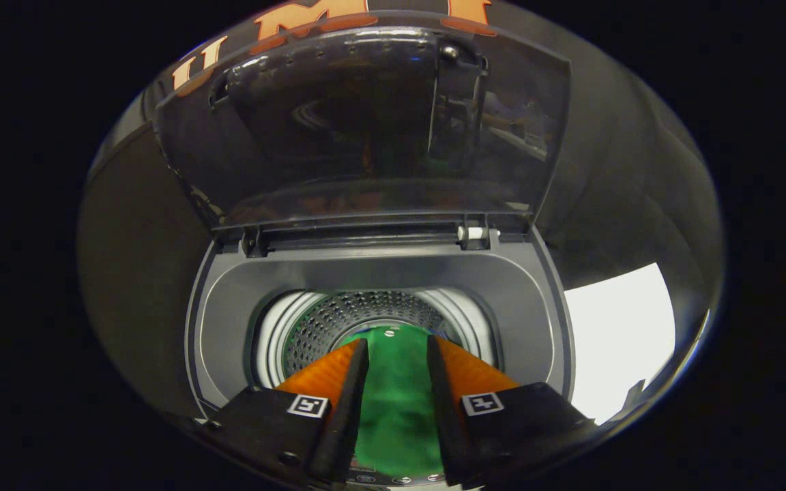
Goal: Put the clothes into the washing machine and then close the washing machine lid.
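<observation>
Top-loading washing machine (379, 273) with transparent lid (366, 129) raised upright at the rear hinge, gripper (398, 348) above the drum opening, fingers apart with a gap between them, green garment (396, 402) lying inside the perforated drum (359, 317), visible between the fingers, contact with either finger not determinable

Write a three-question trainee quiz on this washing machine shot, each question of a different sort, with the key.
1. True or false: the washing machine lid is closed.
2. What lies between the gripper jaws? A) a green cloth B) a white towel C) nothing
3. Fill in: the gripper points down into the perforated ____.

Key
1. False: the lid stands raised behind the opening.
2. A: the green cloth sits between the jaws, over the drum; whether both press on it is unclear.
3. Drum.
</observation>
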{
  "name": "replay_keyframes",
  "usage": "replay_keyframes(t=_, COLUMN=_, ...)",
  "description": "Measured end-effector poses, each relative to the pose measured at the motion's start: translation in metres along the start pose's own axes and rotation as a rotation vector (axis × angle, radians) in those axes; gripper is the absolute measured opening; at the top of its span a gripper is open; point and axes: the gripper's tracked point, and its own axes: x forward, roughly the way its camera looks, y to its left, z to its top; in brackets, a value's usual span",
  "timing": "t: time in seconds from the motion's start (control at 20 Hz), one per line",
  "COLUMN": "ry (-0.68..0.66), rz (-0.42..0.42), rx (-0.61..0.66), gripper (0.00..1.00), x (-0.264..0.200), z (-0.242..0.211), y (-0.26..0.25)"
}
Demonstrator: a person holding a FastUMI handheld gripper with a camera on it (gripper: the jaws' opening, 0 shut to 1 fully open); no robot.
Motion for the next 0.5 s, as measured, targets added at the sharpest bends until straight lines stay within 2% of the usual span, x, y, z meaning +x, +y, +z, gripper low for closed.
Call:
replay_keyframes(t=0.05, ry=-0.003, rz=-0.004, rx=0.0, gripper=0.63, x=-0.003, z=-0.001, y=-0.002)
replay_keyframes(t=0.2, ry=-0.015, rz=-0.015, rx=0.009, gripper=1.0, x=-0.012, z=-0.002, y=-0.007)
replay_keyframes(t=0.5, ry=-0.071, rz=-0.021, rx=0.018, gripper=1.0, x=-0.046, z=0.008, y=-0.015)
